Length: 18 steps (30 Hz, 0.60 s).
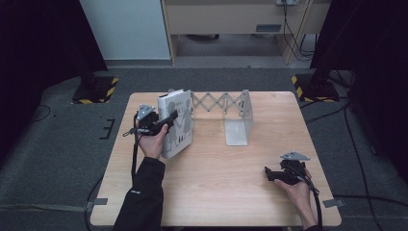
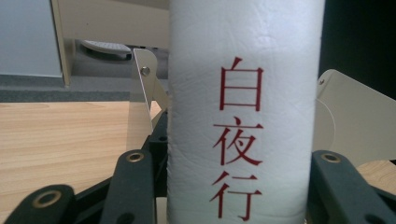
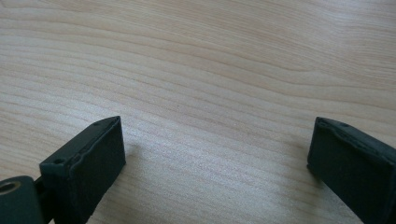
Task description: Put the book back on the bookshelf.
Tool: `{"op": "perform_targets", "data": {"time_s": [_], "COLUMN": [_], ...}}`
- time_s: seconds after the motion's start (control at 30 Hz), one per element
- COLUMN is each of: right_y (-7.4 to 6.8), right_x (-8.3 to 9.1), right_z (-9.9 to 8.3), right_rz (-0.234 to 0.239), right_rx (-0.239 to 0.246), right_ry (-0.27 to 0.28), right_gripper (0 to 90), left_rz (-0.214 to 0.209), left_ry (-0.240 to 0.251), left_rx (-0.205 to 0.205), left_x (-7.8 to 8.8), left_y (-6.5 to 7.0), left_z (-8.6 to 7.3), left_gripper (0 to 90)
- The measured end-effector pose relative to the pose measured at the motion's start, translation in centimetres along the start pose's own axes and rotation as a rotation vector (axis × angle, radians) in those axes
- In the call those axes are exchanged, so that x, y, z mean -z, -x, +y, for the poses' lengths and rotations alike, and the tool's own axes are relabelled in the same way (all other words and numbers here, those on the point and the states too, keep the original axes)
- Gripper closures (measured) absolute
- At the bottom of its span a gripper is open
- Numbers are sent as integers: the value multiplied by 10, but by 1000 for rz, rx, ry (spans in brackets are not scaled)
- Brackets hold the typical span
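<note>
My left gripper [image 1: 166, 121] is pinching the white book [image 1: 176, 122] across its spine: in the left gripper view the 2 black jaws sit tight against either side of the white spine [image 2: 243, 116], which carries 3 red characters running down it. The book stands upright on the wooden table [image 1: 216, 192], tilted slightly, directly in front of this gripper, with my left hand [image 1: 151, 142] just behind it. Past the book, on its far side, I see the metal expanding book rack [image 1: 226, 103], its scissor lattice stretching off to the right toward a white end plate [image 1: 239, 124]; a second end plate [image 2: 148, 86] shows just beside the spine in the left gripper view.

My right gripper [image 1: 267, 174] rests well apart from all that, low on the table near the right front corner, held in my right hand [image 1: 298, 190]. Its jaws are spread wide with bare wood [image 3: 210, 93] between them.
</note>
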State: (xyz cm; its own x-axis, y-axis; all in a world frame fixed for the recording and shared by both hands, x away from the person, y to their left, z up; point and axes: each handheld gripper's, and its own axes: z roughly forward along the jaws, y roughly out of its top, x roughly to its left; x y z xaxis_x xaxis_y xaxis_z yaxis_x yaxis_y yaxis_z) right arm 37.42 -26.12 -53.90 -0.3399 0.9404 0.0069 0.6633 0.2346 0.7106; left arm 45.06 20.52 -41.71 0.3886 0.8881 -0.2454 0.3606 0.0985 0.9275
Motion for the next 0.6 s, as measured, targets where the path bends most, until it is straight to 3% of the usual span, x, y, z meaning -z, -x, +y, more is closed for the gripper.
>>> {"op": "perform_targets", "data": {"time_s": [0.23,0.6], "right_y": [0,0], "right_x": [0,0], "right_z": [0,0], "right_rz": [-1,-1], "right_rx": [0,0], "right_ry": [1,0], "right_gripper": [44,45], "left_rz": [5,-7], "left_ry": [3,-3], "left_rx": [-19,-86], "left_x": [5,27], "left_y": [0,7], "left_z": [-4,-21], "left_gripper": [518,511]}}
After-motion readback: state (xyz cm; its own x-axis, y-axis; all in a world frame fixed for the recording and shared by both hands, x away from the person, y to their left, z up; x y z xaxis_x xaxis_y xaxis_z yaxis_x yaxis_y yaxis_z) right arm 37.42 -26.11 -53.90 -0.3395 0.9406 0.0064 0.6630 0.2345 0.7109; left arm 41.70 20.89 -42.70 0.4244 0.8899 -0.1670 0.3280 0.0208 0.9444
